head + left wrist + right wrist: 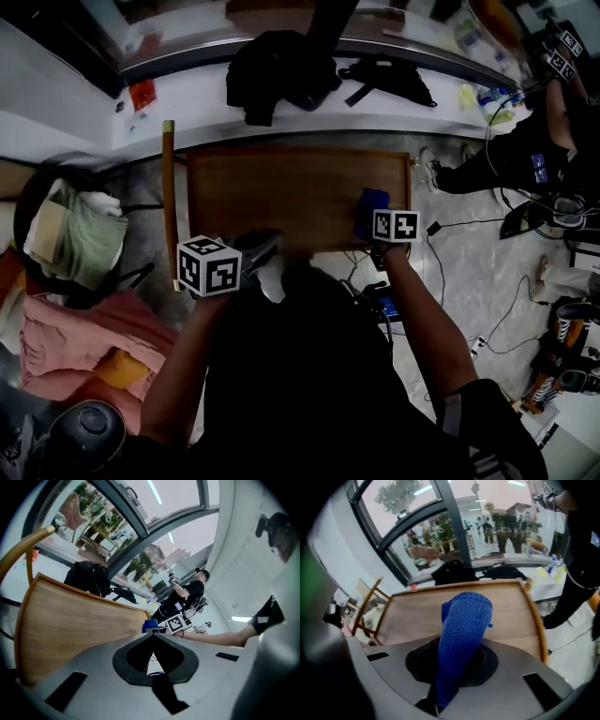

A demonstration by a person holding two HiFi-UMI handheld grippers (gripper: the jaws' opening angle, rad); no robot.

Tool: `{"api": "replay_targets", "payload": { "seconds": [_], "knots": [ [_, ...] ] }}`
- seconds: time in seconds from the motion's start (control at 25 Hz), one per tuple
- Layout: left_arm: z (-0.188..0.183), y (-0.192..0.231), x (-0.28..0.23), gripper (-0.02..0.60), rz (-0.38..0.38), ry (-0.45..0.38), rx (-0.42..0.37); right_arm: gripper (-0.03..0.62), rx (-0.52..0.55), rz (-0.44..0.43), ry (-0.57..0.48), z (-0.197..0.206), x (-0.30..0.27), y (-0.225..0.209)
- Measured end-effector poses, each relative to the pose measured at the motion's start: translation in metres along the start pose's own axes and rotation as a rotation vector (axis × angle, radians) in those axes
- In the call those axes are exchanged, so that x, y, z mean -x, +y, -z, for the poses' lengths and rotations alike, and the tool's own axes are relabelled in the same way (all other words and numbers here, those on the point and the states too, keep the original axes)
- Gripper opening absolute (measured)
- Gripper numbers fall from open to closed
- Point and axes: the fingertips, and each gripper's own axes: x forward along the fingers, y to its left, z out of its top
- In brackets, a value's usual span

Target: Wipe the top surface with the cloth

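Head view: a wooden surface (pixel 291 192) seen from above, with both grippers at its near edge. The right gripper (pixel 371 234) is at the surface's near right part and carries a blue cloth (pixel 370 208) that overlies the wood there. Whether the cloth touches the wood cannot be told. The left gripper (pixel 262 246) is at the near edge, left of the surface's middle. This view alone shows the white ledge (pixel 187 103) beyond the surface's far edge, the black bags (pixel 277 70) on it, and the tan rail (pixel 169 197) along the surface's left side. It does not show how either pair of fingers stands.

Right gripper view: the fingers (pixel 419 663) are clamped on the cloth (pixel 464 625), which stands out of them as a rolled fold over the surface (pixel 412 616). The left gripper is out of this view.

Left gripper view: the fingers (pixel 120 663) meet at their tips with nothing between them, pointing along the surface (pixel 79 620). The cloth (pixel 150 625) and the right gripper's marker cube (pixel 176 622) show small at the surface's far corner as seen from here. A person (pixel 187 595) stands past the surface, appearing in the head view (pixel 525 159) off its right side.
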Motion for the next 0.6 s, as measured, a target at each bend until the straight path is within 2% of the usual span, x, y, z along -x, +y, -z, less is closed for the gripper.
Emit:
{"api": "replay_targets", "payload": {
  "seconds": [0.12, 0.28, 0.44, 0.6],
  "knots": [
    [0.0, 0.019, 0.048, 0.009, -0.026, -0.03, 0.022, 0.048, 0.023, -0.206, -0.006, -0.001, -0.018, 0.112],
    [0.004, 0.045, 0.107, 0.009, -0.082, -0.055, 0.039, 0.048, 0.105, -0.387, 0.047, 0.007, -0.052, 0.242],
    [0.009, 0.066, 0.157, 0.009, -0.13, -0.095, 0.063, 0.048, 0.206, -0.488, 0.11, 0.018, -0.086, 0.338],
    [0.019, 0.081, 0.191, 0.009, -0.167, -0.117, 0.088, 0.048, 0.242, -0.544, 0.163, 0.034, -0.114, 0.398]
  ]
}}
